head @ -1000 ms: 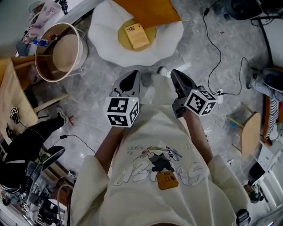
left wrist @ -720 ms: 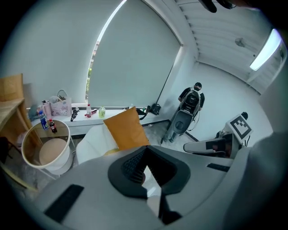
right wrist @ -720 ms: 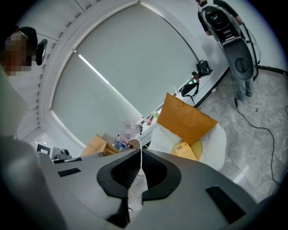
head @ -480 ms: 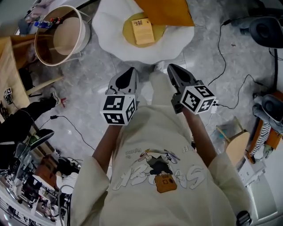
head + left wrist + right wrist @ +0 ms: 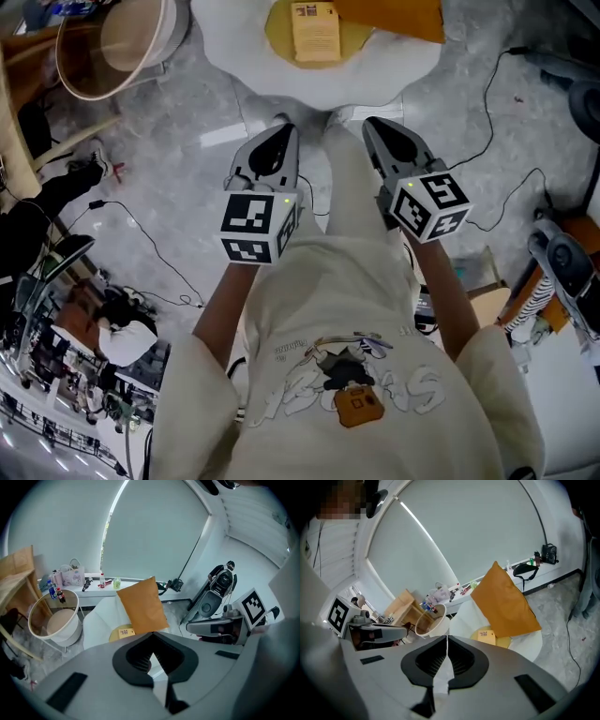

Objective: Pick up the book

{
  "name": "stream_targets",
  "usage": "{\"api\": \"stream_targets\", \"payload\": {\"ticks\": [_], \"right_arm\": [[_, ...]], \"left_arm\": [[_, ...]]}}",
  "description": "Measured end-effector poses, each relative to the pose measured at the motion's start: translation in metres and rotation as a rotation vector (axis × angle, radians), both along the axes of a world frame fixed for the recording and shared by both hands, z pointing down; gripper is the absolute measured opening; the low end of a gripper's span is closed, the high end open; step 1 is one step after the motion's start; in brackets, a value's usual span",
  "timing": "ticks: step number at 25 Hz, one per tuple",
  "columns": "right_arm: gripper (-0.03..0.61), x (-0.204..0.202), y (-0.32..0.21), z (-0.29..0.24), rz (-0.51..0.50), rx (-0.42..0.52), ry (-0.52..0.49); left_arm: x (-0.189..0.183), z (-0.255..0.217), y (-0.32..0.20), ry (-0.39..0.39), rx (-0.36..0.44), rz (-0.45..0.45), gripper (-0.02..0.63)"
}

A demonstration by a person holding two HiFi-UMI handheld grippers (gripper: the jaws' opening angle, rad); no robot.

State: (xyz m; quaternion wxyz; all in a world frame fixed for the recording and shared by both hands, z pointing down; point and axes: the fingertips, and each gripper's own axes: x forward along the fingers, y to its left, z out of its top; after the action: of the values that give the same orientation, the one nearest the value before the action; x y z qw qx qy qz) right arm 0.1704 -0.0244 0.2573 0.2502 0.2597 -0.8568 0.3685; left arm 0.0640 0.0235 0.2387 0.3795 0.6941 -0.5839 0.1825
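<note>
The book (image 5: 315, 30), a thin tan paperback, lies flat on the yellow centre of a white egg-shaped cushion (image 5: 234, 42) on the floor. It also shows small in the left gripper view as the book (image 5: 124, 632) and in the right gripper view as the book (image 5: 486, 634). My left gripper (image 5: 284, 129) and right gripper (image 5: 371, 124) hang side by side above the floor, short of the cushion and apart from the book. Both are shut with nothing between the jaws, as the left gripper (image 5: 151, 638) and right gripper (image 5: 446, 640) show in their own views.
An orange pillow (image 5: 394, 14) leans at the cushion's far side, just behind the book. A round cream tub (image 5: 108, 47) stands to the left, beside wooden furniture. Cables (image 5: 487, 122) run over the grey floor at right. Clutter fills the lower left.
Both grippers have sunk and moved forward towards the cushion, staying shut. The head view has shifted, so the book and cushion now sit higher in the frame.
</note>
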Motion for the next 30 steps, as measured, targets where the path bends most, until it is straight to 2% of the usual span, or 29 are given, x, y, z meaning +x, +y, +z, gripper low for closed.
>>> {"api": "stream_targets", "payload": {"ticks": [10,17,19,23,30], "right_arm": [[0.026,-0.01,-0.035,0.064,-0.036,-0.043,0.028],[0.026,-0.026,-0.057,0.117,-0.084,-0.019,0.059],[0.026,-0.034,-0.059,0.128,-0.092,-0.012,0.063],[0.026,-0.048,-0.062,0.151,-0.108,-0.005,0.068],[0.026,-0.055,-0.056,0.204,-0.172,0.004,0.095]], "left_arm": [[-0.017,0.065,-0.027,-0.004,-0.058,-0.033,0.004],[-0.026,0.112,-0.042,0.021,-0.077,-0.041,0.003],[-0.031,0.125,-0.04,0.035,-0.09,-0.052,0.005],[-0.038,0.156,-0.04,0.118,-0.108,-0.107,0.005],[-0.041,0.21,-0.036,0.119,-0.102,-0.151,0.005]]}}
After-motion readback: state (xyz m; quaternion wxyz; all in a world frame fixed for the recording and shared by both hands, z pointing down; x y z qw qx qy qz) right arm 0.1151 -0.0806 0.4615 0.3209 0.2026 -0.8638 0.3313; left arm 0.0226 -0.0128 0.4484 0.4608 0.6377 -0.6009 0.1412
